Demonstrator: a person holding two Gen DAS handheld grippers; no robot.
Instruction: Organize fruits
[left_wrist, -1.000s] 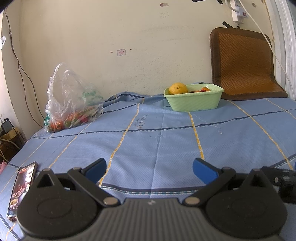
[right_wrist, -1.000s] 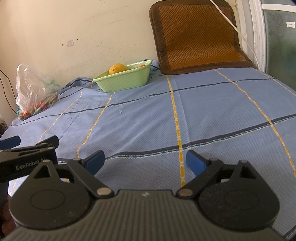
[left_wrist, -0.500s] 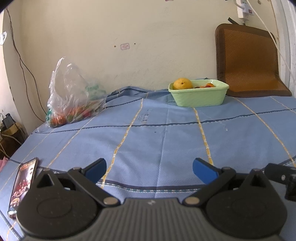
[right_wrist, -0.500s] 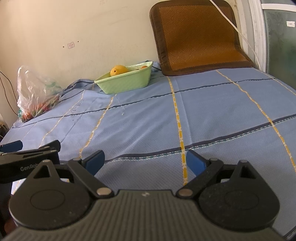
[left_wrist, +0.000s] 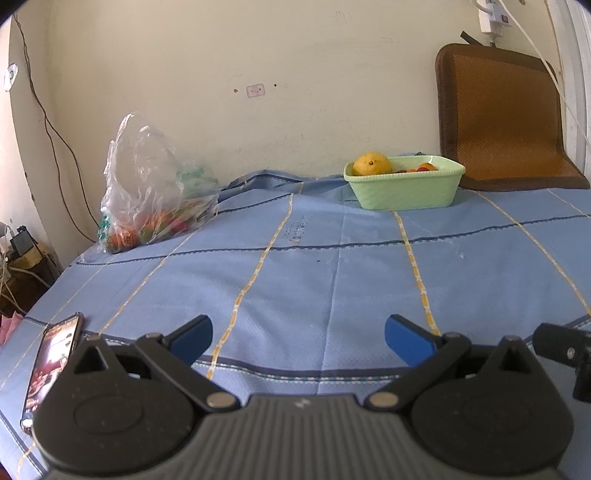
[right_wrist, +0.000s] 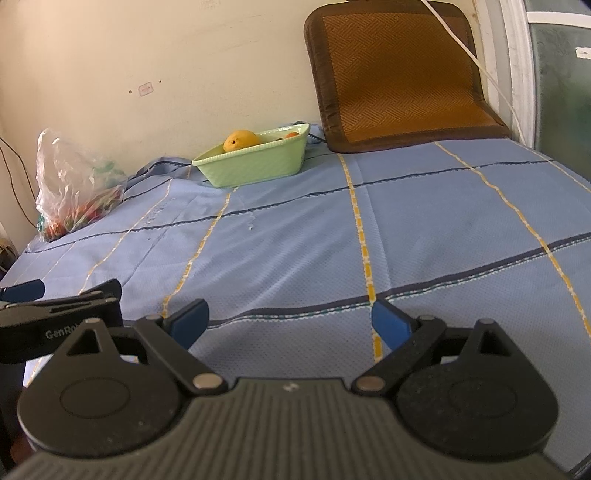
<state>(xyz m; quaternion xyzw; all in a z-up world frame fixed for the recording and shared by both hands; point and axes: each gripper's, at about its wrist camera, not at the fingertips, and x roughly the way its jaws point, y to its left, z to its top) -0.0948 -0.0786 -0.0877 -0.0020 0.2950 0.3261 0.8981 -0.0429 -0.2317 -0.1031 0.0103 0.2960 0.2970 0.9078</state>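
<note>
Two grippers: the left gripper and the right gripper both hang low over the near edge of the blue checked bedsheet, each with its blue-padded jaws spread wide and nothing between them.
Fruit source: a clear plastic bag slumped at the far left against the wall, with red, orange and green fruit showing through the film; kinds too blurred to name.
Fruit target: a pale green rectangular tub at the far side near the wall, just beside the brown woven cushion; an orange-yellow round fruit sits at its left end, smaller reddish pieces to the right.
Tub axis: in the left wrist view its long side runs left to right, roughly along the wall; in the right wrist view it looks skewed, with a corner towards the camera.
Bag axis: mouth gathered upward, weight spilled low towards the right along the sheet.
Distance: both grippers are well apart from bag and tub.
Risk, bag: I judge thin film likely to snag or bunch in the pads, so a pinch may lift plastic, not fruit.
Risk, roll: loose fruit could run across the soft sheet if the bag tips.
Risk, phone: a smartphone lies screen-up just beside the left gripper; a low sweep leftward could knock it off the edge.
Risk, crowding: the grippers sit close together and could clash.
</note>
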